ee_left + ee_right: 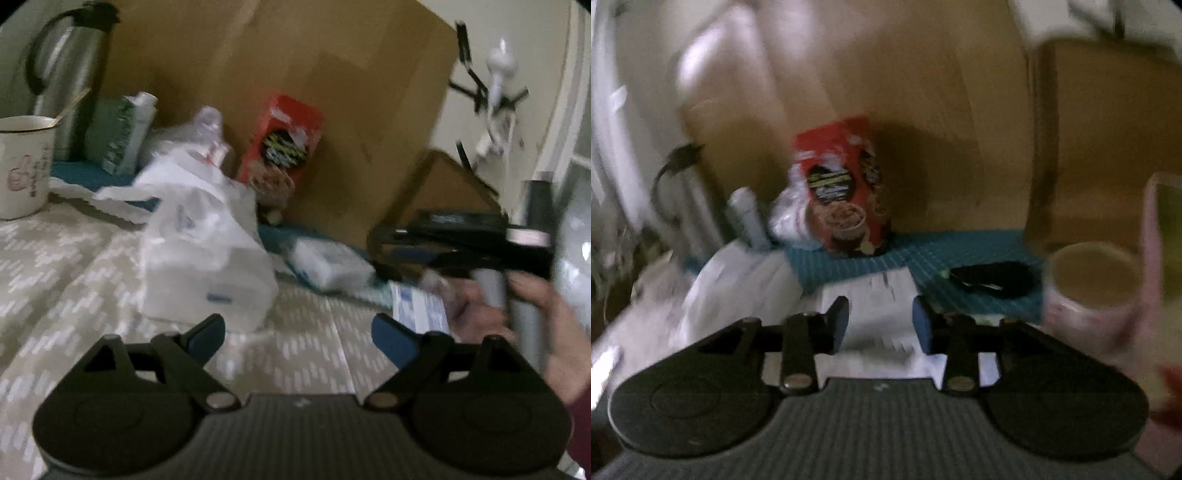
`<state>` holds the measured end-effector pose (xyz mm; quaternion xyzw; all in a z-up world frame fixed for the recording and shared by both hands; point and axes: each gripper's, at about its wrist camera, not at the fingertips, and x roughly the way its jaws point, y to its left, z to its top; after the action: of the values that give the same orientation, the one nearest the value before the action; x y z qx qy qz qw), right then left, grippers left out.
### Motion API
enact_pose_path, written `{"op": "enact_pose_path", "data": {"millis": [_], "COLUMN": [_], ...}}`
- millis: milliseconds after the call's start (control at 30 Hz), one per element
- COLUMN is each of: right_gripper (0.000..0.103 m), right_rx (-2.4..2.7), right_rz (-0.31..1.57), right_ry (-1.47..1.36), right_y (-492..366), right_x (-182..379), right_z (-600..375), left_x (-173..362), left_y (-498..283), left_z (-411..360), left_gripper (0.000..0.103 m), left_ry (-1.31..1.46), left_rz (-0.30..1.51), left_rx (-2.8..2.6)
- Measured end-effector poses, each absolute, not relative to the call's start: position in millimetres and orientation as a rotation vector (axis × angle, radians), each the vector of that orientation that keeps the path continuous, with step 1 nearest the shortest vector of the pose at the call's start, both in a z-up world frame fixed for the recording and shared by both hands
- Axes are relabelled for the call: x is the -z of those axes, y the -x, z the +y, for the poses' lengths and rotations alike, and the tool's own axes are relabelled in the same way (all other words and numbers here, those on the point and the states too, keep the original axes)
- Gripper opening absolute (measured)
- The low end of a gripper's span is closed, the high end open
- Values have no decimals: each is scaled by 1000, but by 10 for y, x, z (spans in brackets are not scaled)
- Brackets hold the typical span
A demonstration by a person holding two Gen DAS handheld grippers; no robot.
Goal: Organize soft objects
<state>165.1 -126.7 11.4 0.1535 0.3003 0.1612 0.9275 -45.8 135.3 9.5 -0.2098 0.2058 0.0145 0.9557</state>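
My left gripper (298, 334) is open and empty above the patterned tablecloth (74, 280). A white plastic bag holding a tissue pack (207, 254) lies just beyond its left finger. A smaller white tissue pack (328, 264) lies further right, by the cardboard box. The right gripper's black body (465, 240) and the hand holding it show at the right. In the right wrist view my right gripper (880, 321) is open, its fingers on either side of a white soft pack (875, 314) without pinching it. The white bag (738, 288) lies to its left.
A large cardboard box (314, 92) stands at the back with a red snack box (280, 144) leaning on it. A white mug (22, 166) and a steel thermos (66, 74) stand at the left. In the right view a pink cup (1089, 291) and a black object (993, 278) sit on a teal mat (960, 254).
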Motion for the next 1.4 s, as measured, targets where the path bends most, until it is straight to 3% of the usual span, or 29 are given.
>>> {"op": "enact_pose_path", "data": {"millis": [133, 333, 500, 733, 800, 867, 1133, 1300, 1400], "right_gripper": [55, 53, 53, 54, 59, 75, 88, 88, 86], "right_rx": [-282, -375, -530, -541, -522, -492, -592, -636, -690], "right_rz": [742, 883, 891, 803, 732, 663, 605, 614, 636], "right_ry": [-384, -394, -311, -435, -471, -495, -45, 140, 151], "right_y": [-2314, -2440, -1768, -501, -198, -25, 122, -129, -263], "right_x": [71, 295, 222, 186, 136, 96, -41, 84, 159], "right_z": [-1165, -1054, -878, -1070, -1221, -1330, -1119, -844, -720], "left_x": [-100, -68, -25, 16, 16, -4, -249, -124, 19], "left_y": [534, 595, 621, 579, 559, 588, 749, 619, 496], "left_z": [1419, 1522, 1628, 1661, 1653, 1595, 1114, 1087, 1063], "left_gripper": [91, 91, 91, 91, 91, 91, 91, 84, 70], "left_ry": [467, 529, 597, 627, 623, 600, 470, 568, 622], "left_rz": [361, 330, 325, 367, 391, 416, 544, 659, 717], "left_rx": [-46, -37, -26, -2, 15, 21, 90, 118, 158]}}
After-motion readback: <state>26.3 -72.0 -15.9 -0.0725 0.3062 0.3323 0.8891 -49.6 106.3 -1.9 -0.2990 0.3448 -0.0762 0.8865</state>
